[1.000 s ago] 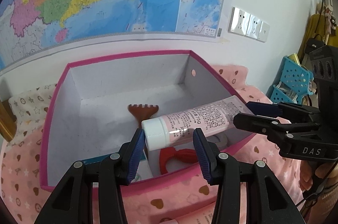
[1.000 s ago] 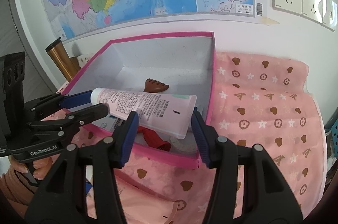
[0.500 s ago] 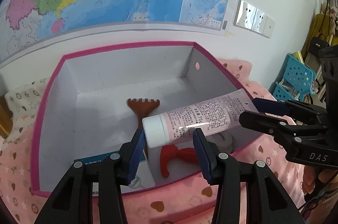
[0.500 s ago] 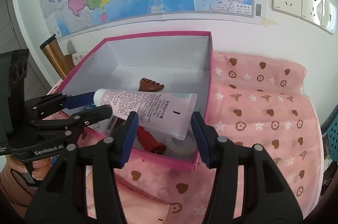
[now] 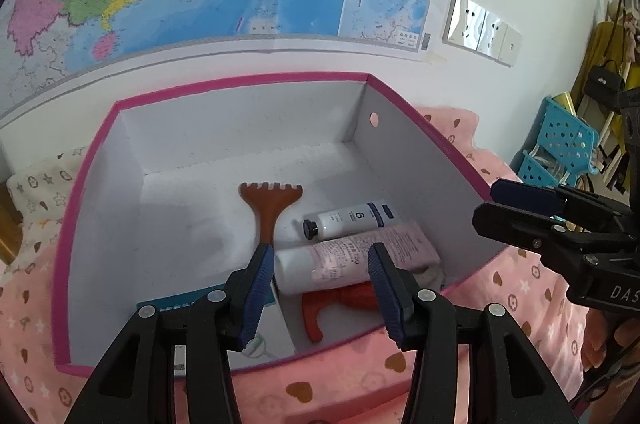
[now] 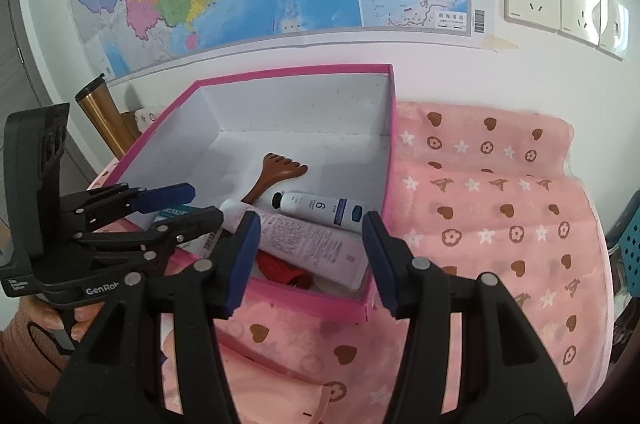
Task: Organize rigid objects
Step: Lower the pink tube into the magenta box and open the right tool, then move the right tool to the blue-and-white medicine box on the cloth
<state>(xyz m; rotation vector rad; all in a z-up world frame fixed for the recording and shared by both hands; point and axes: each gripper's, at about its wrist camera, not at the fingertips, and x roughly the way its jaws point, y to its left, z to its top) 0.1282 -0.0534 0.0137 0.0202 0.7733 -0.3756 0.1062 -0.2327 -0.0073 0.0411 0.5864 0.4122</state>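
The pink tube lies inside the pink box, beside the small white tube. The left gripper is opening around nothing and the right gripper stands apart, empty; I think both should lift straight up, clear of the rim

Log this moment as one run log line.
task: organize rigid objects | pink tube: lying in pink box, released | left gripper: opening, empty | right gripper: open, empty
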